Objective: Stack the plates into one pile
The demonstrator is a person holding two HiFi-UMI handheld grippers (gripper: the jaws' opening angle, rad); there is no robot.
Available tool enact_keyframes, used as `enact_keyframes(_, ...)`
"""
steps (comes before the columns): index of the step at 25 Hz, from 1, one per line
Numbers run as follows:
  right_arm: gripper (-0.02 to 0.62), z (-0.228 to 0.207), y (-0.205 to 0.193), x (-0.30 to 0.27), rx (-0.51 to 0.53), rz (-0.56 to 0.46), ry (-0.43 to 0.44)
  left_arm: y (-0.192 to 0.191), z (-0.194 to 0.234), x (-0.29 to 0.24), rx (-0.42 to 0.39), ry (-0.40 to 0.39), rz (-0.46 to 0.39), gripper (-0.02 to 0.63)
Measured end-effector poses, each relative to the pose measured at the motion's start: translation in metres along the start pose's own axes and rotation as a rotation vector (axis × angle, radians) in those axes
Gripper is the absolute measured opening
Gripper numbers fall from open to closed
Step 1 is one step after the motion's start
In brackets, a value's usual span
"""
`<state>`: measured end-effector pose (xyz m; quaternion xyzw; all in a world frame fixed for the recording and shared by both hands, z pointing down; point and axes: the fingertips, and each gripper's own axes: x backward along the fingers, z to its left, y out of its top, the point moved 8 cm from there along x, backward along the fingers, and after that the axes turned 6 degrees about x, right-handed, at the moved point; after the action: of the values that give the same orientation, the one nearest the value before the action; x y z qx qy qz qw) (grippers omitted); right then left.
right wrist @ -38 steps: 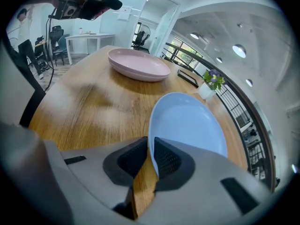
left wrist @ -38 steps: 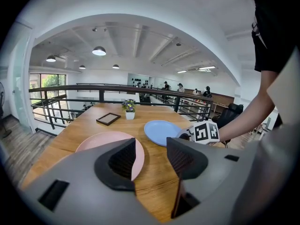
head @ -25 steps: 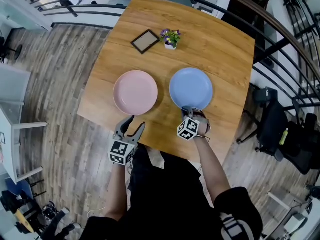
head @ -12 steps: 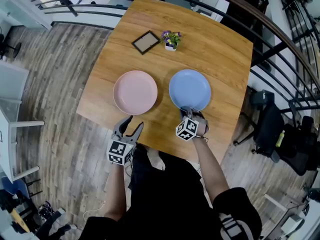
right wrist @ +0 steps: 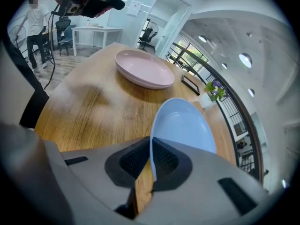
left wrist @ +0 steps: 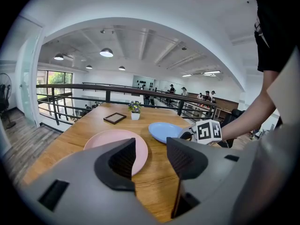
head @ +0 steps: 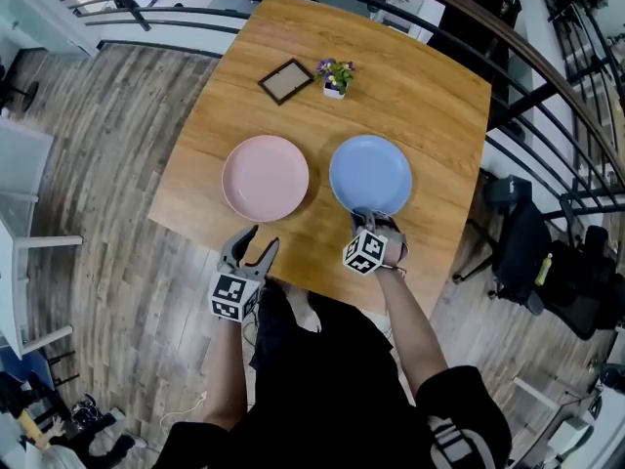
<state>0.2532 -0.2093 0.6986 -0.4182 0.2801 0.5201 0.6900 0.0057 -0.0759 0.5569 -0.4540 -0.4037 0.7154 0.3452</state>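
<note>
A pink plate (head: 265, 178) lies on the wooden table (head: 430, 96), left of a blue plate (head: 371, 173). My right gripper (head: 368, 219) is shut on the near rim of the blue plate (right wrist: 183, 123), which runs between its pads. The pink plate (right wrist: 143, 68) shows beyond it in the right gripper view. My left gripper (head: 252, 245) hangs open at the table's near edge, just short of the pink plate (left wrist: 117, 142), with nothing between its fingers. The blue plate (left wrist: 165, 131) and my right gripper (left wrist: 185, 135) appear to its right.
A small picture frame (head: 284, 81) and a white pot of purple flowers (head: 334, 75) stand at the far side of the table. Black railings (head: 156, 18) run behind and to the right. Office chairs (head: 532, 247) stand right of the table.
</note>
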Motion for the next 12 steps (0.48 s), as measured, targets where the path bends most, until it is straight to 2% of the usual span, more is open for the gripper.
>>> enact_keyframes(12,0.023,-0.006,0.033,0.007,0.017,-0.007,-0.034,0.005,0.027,0.022,0.008,0.014,-0.011,0.219)
